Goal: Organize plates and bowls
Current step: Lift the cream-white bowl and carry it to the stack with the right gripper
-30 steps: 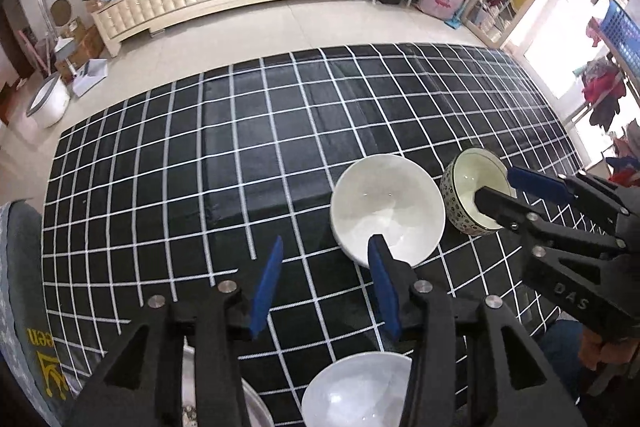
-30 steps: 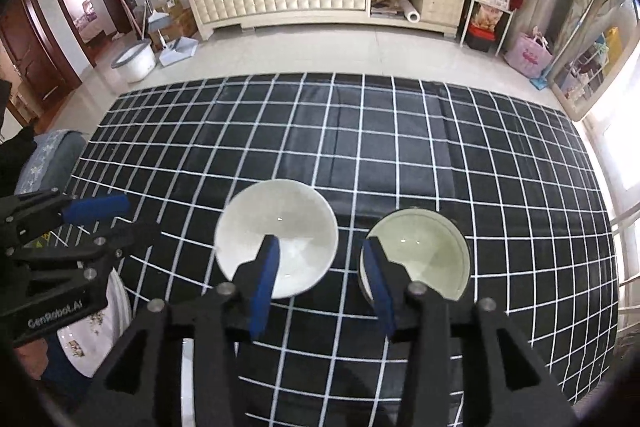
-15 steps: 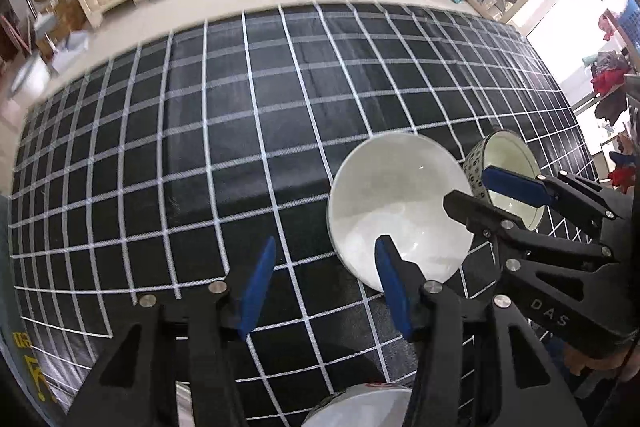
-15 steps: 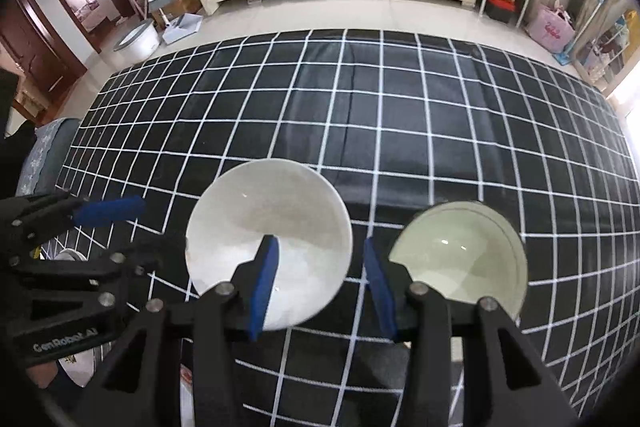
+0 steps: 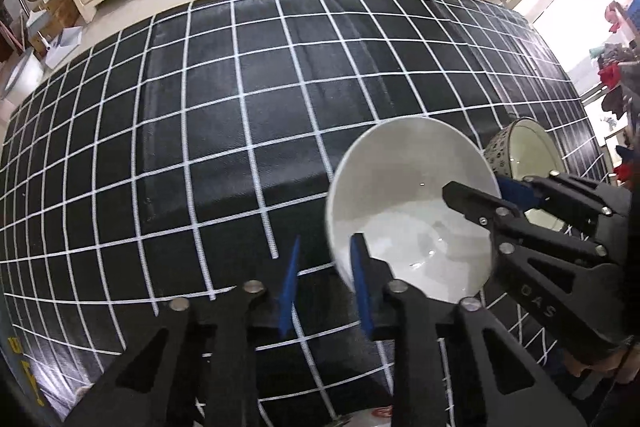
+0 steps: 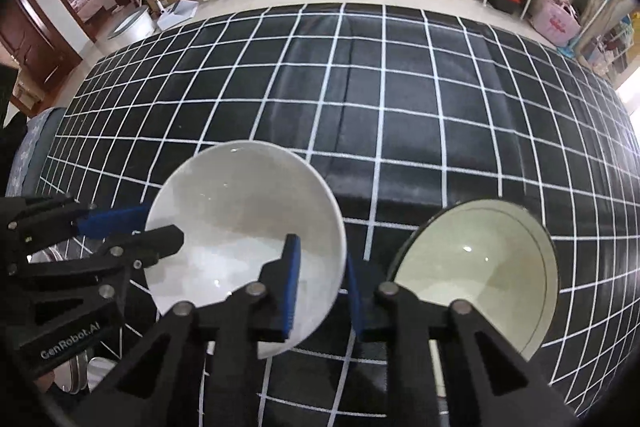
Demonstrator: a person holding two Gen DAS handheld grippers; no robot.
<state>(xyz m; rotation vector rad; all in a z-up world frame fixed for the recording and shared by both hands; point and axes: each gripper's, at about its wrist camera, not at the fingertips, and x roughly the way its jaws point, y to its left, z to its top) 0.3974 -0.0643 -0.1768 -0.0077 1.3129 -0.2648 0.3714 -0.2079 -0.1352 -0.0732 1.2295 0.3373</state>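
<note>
Both your grippers straddle the white bowl's (image 6: 240,227) rim on the checked cloth (image 6: 400,107): left gripper (image 5: 326,283) and right gripper (image 6: 322,287) half-open, seemingly unclamped. Close, then lift toward the patterned bowl (image 6: 480,267).

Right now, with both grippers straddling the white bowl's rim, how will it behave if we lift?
The white bowl looks glazed and glossy, so its rim may slip between the right gripper pads. It seems rigid ceramic, likely chipping if knocked against the patterned bowl beside it. Held by the left gripper too, it should stay level.
</note>
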